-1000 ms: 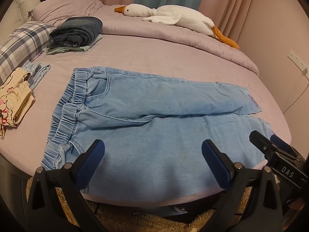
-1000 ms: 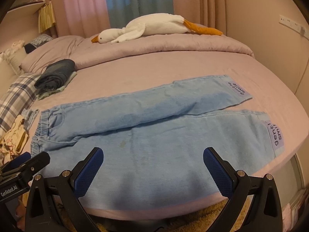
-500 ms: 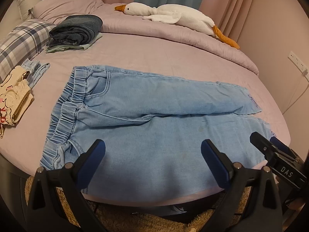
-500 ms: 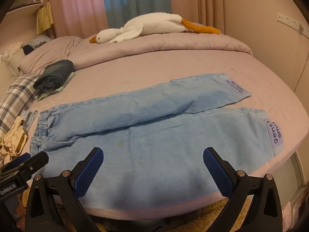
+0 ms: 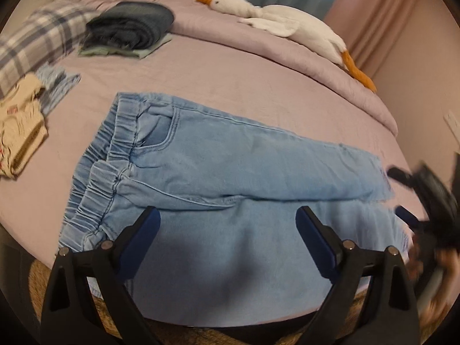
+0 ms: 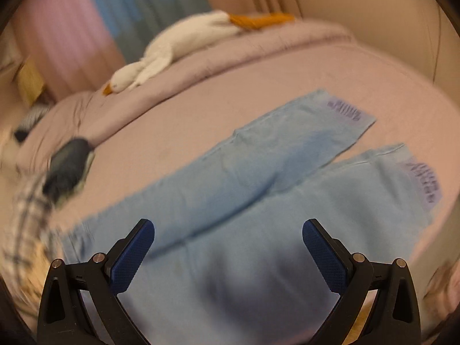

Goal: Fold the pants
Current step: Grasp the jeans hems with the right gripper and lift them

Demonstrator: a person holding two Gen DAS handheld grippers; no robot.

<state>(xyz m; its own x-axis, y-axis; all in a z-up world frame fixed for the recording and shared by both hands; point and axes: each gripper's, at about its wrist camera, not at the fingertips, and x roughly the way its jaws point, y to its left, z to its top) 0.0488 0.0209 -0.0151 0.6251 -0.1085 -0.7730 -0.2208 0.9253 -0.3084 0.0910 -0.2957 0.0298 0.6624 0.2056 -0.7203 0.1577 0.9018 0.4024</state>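
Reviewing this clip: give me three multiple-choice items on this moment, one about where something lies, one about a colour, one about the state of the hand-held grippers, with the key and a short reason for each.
1. Where does the plush goose lie?
A. On the pants
B. On the far side of the bed, beyond the pants
C. On the floor

2. What colour are the pants?
A. Black
B. Red
C. Light blue

3. What state are the two hand-held grippers in?
A. Both open, holding nothing
B. Both shut on the waistband
C. One shut on a pant leg

Key:
1. B, the goose rests on the rolled duvet past the bare sheet of the bed.
2. C, the denim is pale blue in both views.
3. A, the left hand-held gripper and right hand-held gripper show blue pads spread wide apart with no cloth between them.
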